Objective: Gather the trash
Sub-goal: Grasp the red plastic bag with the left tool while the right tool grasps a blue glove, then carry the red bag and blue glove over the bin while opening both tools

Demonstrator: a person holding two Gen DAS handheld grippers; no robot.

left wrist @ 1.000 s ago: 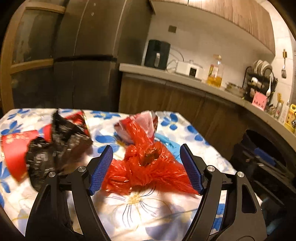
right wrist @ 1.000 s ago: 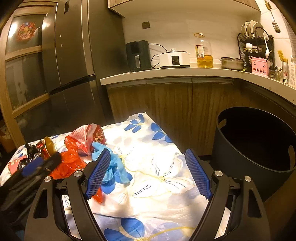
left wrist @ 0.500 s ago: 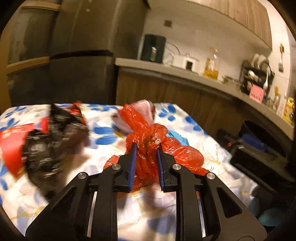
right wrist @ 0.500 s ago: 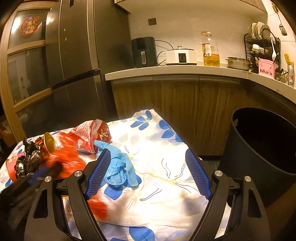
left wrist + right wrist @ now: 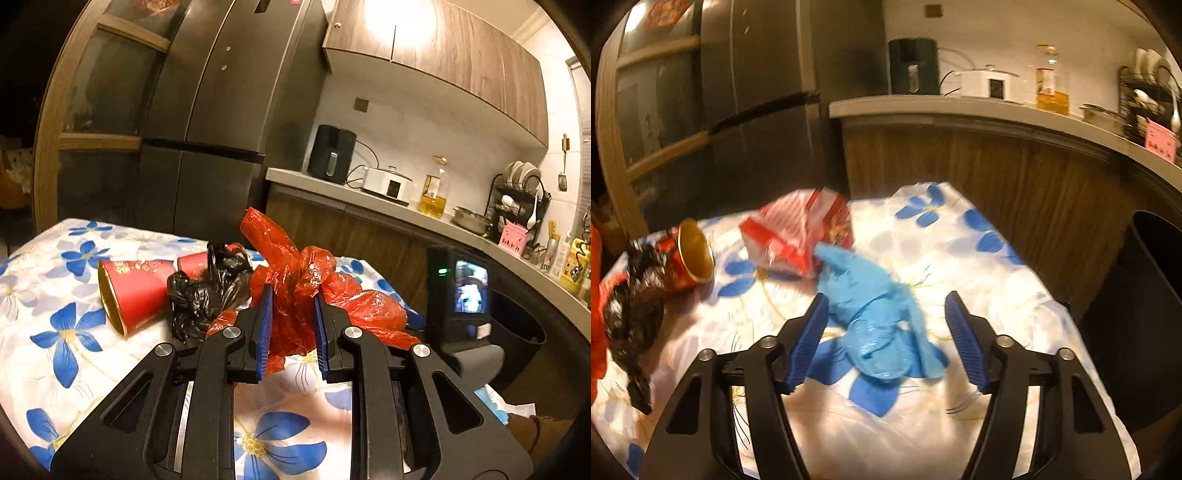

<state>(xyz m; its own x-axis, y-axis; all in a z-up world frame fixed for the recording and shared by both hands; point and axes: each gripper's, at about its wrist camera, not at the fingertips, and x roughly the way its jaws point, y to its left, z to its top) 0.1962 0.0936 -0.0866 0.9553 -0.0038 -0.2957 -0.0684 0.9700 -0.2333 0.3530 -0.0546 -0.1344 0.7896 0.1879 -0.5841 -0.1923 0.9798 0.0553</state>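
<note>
**Red bag gripped on the left, blue bag lined up on the right**

Nearest in the left wrist view, the left gripper (image 5: 291,325) is clamped on the crumpled red plastic bag (image 5: 295,280); the film bunches between the blue pads and spills out above and to the right of them, apparently lifted off the flowered tablecloth (image 5: 66,354). Nearest in the right wrist view, the right gripper (image 5: 886,339) has its jaws closing, and the crumpled blue plastic bag (image 5: 875,314) lies on the cloth between them — the pads do not yet press on it. That is the relation the next move turns on: the blue bag sits straight ahead of the right claw, its long axis running from near-right up toward far-left, roughly along the fingers, so the jaws would close across its narrow width. The right hand is plainly the nearer one to it.

Just past the blue bag lies a red-and-white striped wrapper (image 5: 801,236), touching its far end. Further left are a red paper cup (image 5: 690,254) tipped on its side and a crumpled black plastic bag (image 5: 631,306) beside it. At the right edge, beyond the table, stands the dark bin (image 5: 1145,295) — probably where both bags are bound.
</note>
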